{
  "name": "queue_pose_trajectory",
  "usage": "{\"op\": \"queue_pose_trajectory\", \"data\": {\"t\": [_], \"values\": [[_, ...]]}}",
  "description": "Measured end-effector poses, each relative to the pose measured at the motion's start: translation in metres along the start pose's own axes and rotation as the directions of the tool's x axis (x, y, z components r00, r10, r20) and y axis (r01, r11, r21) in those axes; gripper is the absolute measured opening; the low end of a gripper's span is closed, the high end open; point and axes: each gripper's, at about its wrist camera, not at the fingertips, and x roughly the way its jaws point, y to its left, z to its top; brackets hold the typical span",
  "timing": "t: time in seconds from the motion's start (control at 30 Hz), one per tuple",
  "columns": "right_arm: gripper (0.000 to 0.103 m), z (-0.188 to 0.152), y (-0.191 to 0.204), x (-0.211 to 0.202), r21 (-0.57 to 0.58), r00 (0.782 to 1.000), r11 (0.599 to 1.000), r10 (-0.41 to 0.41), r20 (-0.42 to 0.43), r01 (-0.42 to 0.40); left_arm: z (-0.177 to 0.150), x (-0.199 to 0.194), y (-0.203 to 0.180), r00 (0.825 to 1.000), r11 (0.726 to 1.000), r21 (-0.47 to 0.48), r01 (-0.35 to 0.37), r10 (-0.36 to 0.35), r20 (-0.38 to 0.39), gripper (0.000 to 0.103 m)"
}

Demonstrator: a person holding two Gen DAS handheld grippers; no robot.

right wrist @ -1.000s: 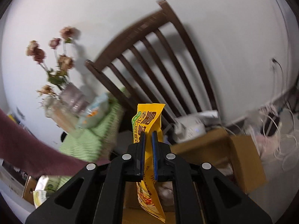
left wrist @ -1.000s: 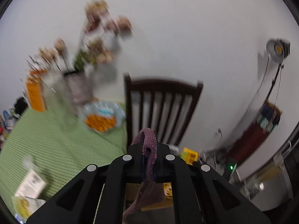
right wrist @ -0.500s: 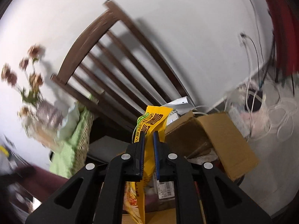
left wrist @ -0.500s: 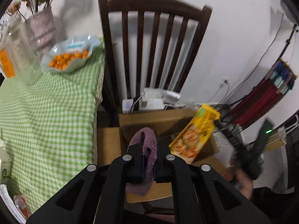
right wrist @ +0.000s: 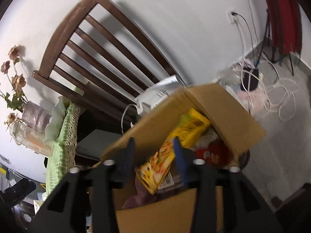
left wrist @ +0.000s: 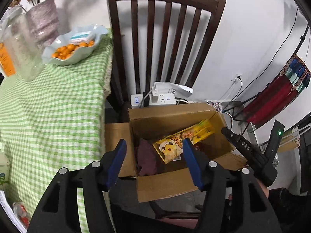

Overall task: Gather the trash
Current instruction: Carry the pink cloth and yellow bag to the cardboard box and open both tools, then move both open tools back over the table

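An open cardboard box (left wrist: 171, 114) stands on the floor beside the table. In it lie a purple cloth (left wrist: 145, 157) and a yellow snack wrapper (left wrist: 184, 141). My left gripper (left wrist: 155, 155) hangs above the box with its jaws opening; the cloth lies loose below them, untouched. One black finger (left wrist: 239, 142) of the right gripper shows over the box's right rim. In the right wrist view, my right gripper (right wrist: 153, 155) is opening too. The yellow wrapper (right wrist: 192, 124) slants loose inside the box (right wrist: 223, 106), blurred, over the purple cloth (right wrist: 136, 198).
A dark wooden chair (left wrist: 165, 38) stands behind the box, with a white power strip (left wrist: 155, 99) on it. The table with the green checked cloth (left wrist: 48, 106) at left holds a bowl of oranges (left wrist: 72, 48) and a vase (left wrist: 42, 21). Cables (right wrist: 276, 101) lie on the floor at right.
Both grippers went from shut to open. The purple cloth left my left gripper and the yellow wrapper left my right one; both are now in the box. The left gripper sank toward the box.
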Motion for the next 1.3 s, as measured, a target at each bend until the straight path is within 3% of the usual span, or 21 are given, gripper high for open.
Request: {"op": "queue_pose_trajectory", "data": {"t": [0.2, 0.4, 0.67, 0.8, 0.9, 1.0, 1.07, 1.13, 1.2, 1.3], "values": [[0.049, 0.002, 0.014, -0.025, -0.074, 0.998, 0.996, -0.037, 0.059, 0.041, -0.008, -0.013, 0.012, 1.000, 0.999, -0.045, 0.023, -0.023, 0.016, 0.063], [0.059, -0.003, 0.044, -0.032, -0.244, 0.997, 0.967, -0.067, 0.044, 0.076, -0.021, -0.019, 0.015, 0.998, 0.997, -0.064, 0.053, -0.052, 0.021, 0.068], [0.066, -0.013, 0.073, -0.045, -0.363, 0.992, 0.924, -0.093, 0.083, 0.117, -0.043, -0.057, 0.040, 0.991, 0.988, -0.148, 0.052, -0.033, 0.129, 0.079], [0.066, -0.018, 0.090, -0.049, -0.400, 0.993, 0.911, -0.072, 0.090, 0.103, -0.061, -0.083, 0.057, 0.982, 0.983, -0.185, -0.010, 0.044, 0.182, 0.089], [0.067, -0.027, 0.111, -0.052, -0.438, 0.995, 0.896, -0.033, 0.096, 0.072, -0.079, -0.108, 0.074, 0.960, 0.972, -0.213, -0.103, 0.153, 0.234, 0.092], [0.068, -0.040, 0.139, -0.055, -0.480, 0.996, 0.878, 0.040, 0.078, 0.002, -0.098, -0.131, 0.100, 0.937, 0.947, -0.279, -0.159, 0.234, 0.261, 0.093], [0.069, -0.054, 0.162, -0.058, -0.528, 0.993, 0.849, 0.091, 0.074, -0.038, -0.111, -0.148, 0.122, 0.916, 0.917, -0.346, -0.199, 0.300, 0.266, 0.094], [0.071, -0.071, 0.190, -0.058, -0.585, 0.989, 0.806, 0.142, 0.048, -0.087, -0.127, -0.168, 0.148, 0.890, 0.871, -0.428, -0.242, 0.375, 0.260, 0.094], [0.071, -0.087, 0.214, -0.056, -0.623, 0.982, 0.768, 0.187, -0.005, -0.150, -0.140, -0.184, 0.167, 0.875, 0.841, -0.477, -0.254, 0.409, 0.257, 0.094], [0.071, -0.111, 0.245, -0.052, -0.655, 0.962, 0.709, 0.249, -0.115, -0.262, -0.166, -0.209, 0.202, 0.829, 0.760, -0.572, -0.309, 0.510, 0.229, 0.095]]}}
